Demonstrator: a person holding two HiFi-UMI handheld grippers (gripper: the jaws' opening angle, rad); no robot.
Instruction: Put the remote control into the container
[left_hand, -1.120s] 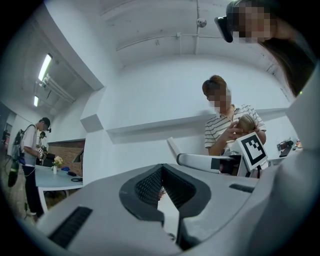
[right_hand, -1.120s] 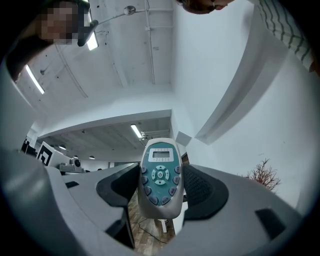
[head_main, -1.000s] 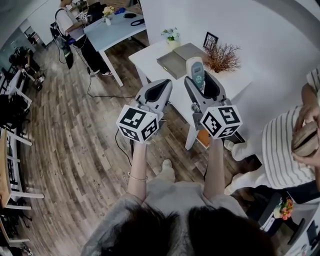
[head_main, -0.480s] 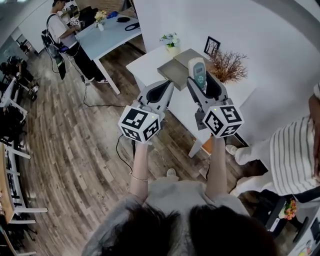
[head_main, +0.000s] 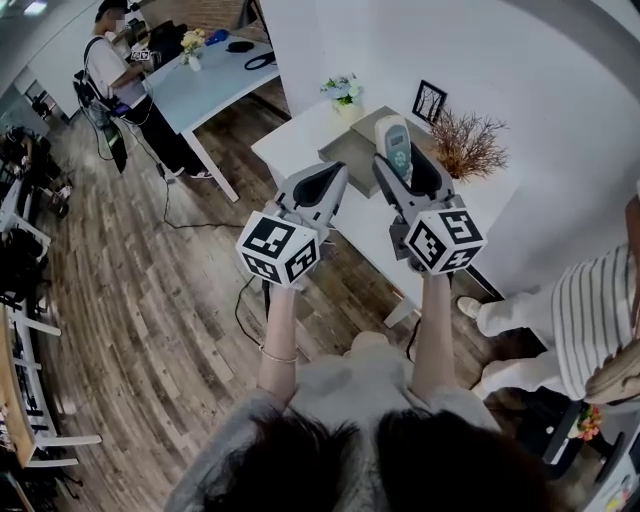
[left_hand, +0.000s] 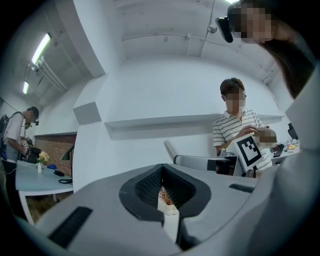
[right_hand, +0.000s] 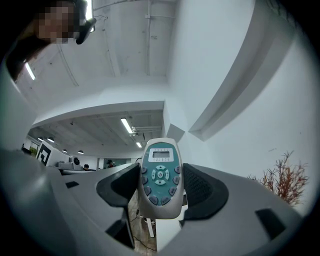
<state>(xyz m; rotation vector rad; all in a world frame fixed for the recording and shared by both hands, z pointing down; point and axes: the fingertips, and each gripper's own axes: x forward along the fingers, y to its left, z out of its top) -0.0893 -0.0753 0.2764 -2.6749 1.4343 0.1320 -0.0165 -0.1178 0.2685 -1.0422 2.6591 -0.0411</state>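
Your right tongs (right_hand: 161, 192) are matt grey plastic with ribbed black pads (right_hand: 201, 186), and the remote control (right_hand: 159, 172) is smooth, slightly glossy pale plastic. The floor (head_main: 150, 290) is grainy wood plank, the counter (head_main: 300, 140) smooth matt white.

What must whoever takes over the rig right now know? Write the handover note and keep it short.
Right gripper: fingers shut on the remote control, held upright with its buttons facing the camera.
Left gripper: fingers shut, nothing between them.
Things: the grey container sits on the white table, ahead of and below both grippers.
Done: the remote is picked up and held in the air.
Left: carry it over the container, lower it in and open the right fingers.
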